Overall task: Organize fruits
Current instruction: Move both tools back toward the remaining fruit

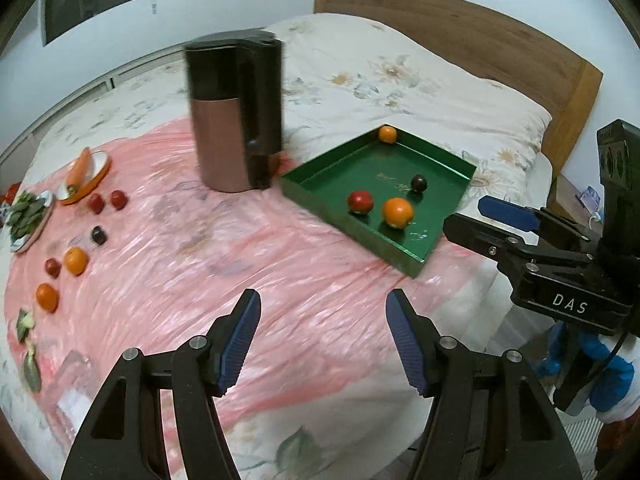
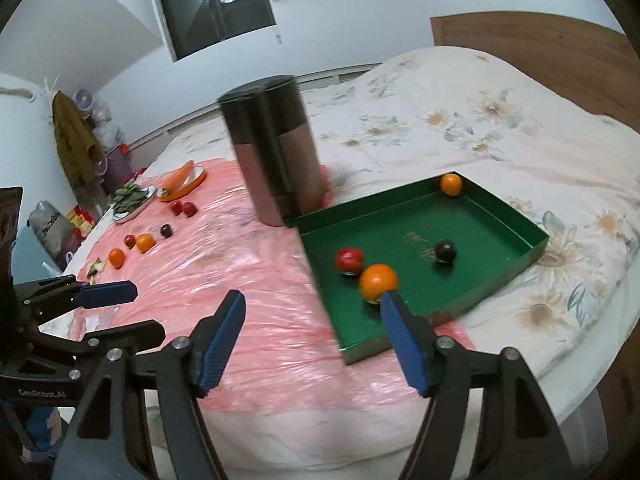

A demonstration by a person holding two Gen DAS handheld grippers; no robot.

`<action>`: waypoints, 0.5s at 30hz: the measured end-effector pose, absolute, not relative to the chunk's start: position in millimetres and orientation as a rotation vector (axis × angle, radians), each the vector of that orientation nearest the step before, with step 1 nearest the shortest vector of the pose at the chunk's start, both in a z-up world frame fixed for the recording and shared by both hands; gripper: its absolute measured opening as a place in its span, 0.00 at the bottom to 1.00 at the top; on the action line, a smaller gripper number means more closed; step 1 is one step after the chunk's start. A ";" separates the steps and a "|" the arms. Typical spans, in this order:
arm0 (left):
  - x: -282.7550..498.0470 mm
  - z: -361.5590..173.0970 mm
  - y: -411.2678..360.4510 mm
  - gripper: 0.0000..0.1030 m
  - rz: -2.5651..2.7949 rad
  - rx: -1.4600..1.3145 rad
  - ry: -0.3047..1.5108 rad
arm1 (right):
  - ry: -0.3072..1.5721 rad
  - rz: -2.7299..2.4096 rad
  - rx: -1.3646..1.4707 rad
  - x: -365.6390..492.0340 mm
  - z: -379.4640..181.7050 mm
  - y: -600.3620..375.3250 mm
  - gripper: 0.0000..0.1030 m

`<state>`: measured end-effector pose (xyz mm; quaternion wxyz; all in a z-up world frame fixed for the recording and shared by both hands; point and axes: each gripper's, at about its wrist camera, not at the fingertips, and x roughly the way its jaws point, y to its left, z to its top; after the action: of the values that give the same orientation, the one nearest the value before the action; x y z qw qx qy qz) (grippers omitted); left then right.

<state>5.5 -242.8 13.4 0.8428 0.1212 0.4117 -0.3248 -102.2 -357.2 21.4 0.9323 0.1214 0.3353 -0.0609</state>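
Note:
A green tray (image 1: 316, 178) (image 2: 532, 236) lies on the bed. It holds two oranges (image 1: 397, 212) (image 1: 387, 134), a red fruit (image 1: 360, 201) and a dark plum (image 1: 419, 183). Loose fruit lies at the left on the pink sheet: oranges (image 1: 75, 261) (image 1: 47, 297), red fruits (image 1: 118, 199) (image 1: 52, 267) and a dark plum (image 1: 98, 235). My left gripper (image 1: 322, 316) is open and empty above the sheet. My right gripper (image 2: 312, 314) is open and empty, near the tray's front corner; it also shows in the left wrist view (image 1: 476, 220).
A tall brown and black kettle (image 1: 236, 116) (image 2: 276, 148) stands behind the tray's left corner. A plate with a carrot (image 1: 80, 168) and a plate of greens (image 1: 26, 216) sit far left. Green scraps (image 1: 26, 324) lie near the sheet edge. A wooden headboard (image 1: 480, 44) is behind.

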 end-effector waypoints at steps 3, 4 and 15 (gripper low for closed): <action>1.8 16.8 -218.3 0.57 -0.661 0.236 0.855 | 0.690 -0.105 0.230 -100.8 24.6 -338.2 0.82; 1.7 17.8 -210.9 0.57 -0.653 0.228 0.853 | 0.693 -0.101 0.224 -100.2 25.0 -333.5 0.82; 5.3 13.5 -126.9 0.57 -0.557 0.153 0.837 | 0.715 -0.032 0.145 -87.6 27.1 -265.9 0.82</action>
<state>5.3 -126.9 13.5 0.8734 0.0731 0.4009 -0.2666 -87.6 -265.9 27.1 0.9340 0.0709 0.3497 -0.0156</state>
